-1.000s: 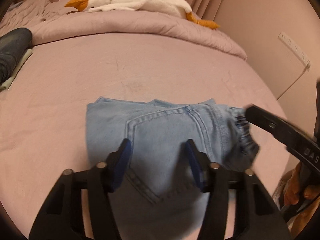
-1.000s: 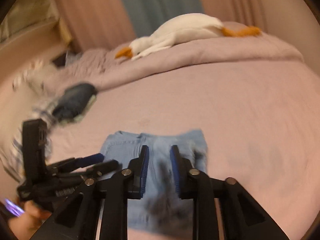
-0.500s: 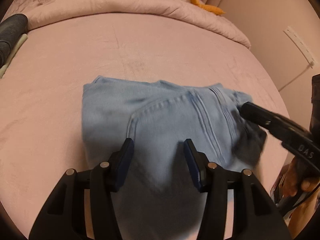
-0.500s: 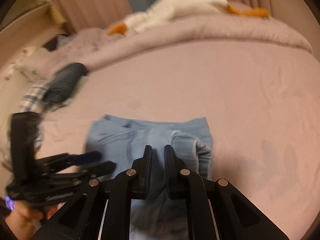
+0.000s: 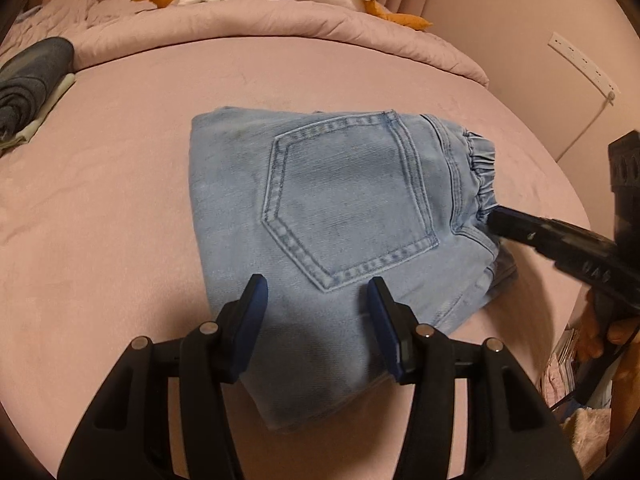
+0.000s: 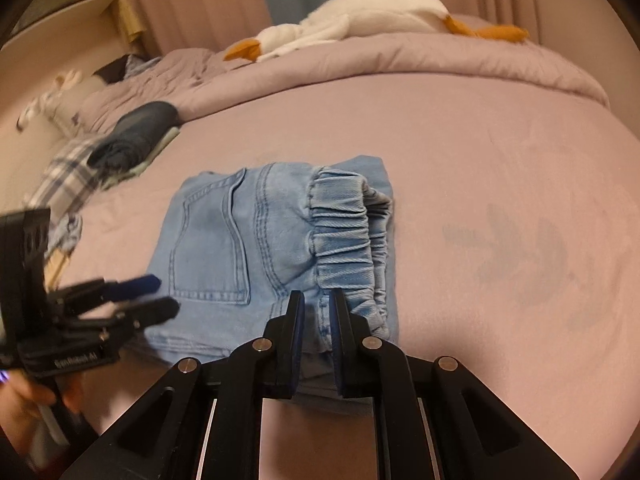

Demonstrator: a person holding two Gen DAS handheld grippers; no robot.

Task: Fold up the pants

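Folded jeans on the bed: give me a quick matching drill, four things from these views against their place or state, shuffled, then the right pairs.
Things:
1. folded jeans
2. goose plush
3. right gripper
4. left gripper

Places or states:
A. lies on the quilt at the far end of the bed
B. jaws nearly together on the elastic waistband
C. jaws apart above the near edge of the denim
D. lies in the middle of the pink sheet, back pocket facing up

Pairs: 1-D, 2-A, 3-B, 4-C
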